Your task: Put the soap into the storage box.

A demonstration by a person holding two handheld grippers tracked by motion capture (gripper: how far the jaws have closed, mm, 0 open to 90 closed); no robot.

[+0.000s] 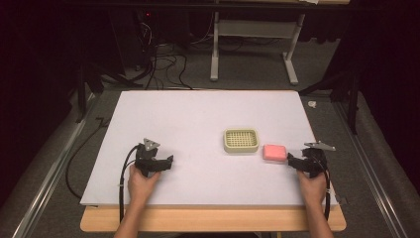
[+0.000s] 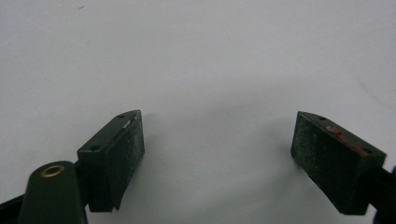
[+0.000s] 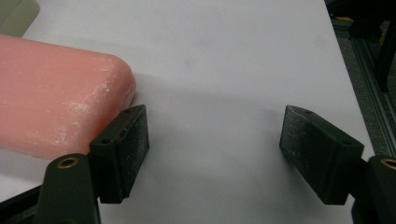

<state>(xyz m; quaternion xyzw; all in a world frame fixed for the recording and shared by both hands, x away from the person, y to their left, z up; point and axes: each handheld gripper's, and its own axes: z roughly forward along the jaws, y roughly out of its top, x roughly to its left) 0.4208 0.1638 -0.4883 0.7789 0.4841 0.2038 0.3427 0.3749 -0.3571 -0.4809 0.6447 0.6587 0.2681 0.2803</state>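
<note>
A pink bar of soap [image 1: 275, 152] lies on the white board [image 1: 198, 119], just right of a cream soap dish [image 1: 240, 140] with a slotted grid top. My right gripper [image 1: 293, 160] sits low at the soap's right end, open; in the right gripper view the soap [image 3: 56, 102] lies just outside the left jaw, touching or nearly touching it, and nothing is between the jaws [image 3: 215, 154]. My left gripper [image 1: 167, 162] rests at the board's front left, open over bare white surface [image 2: 217, 154].
The board lies on a wooden table [image 1: 213, 220] whose front edge shows below it. Metal rails [image 1: 376, 173] run along both sides. Behind the board are cables [image 1: 163, 64] and a white table frame [image 1: 252, 44] on the floor.
</note>
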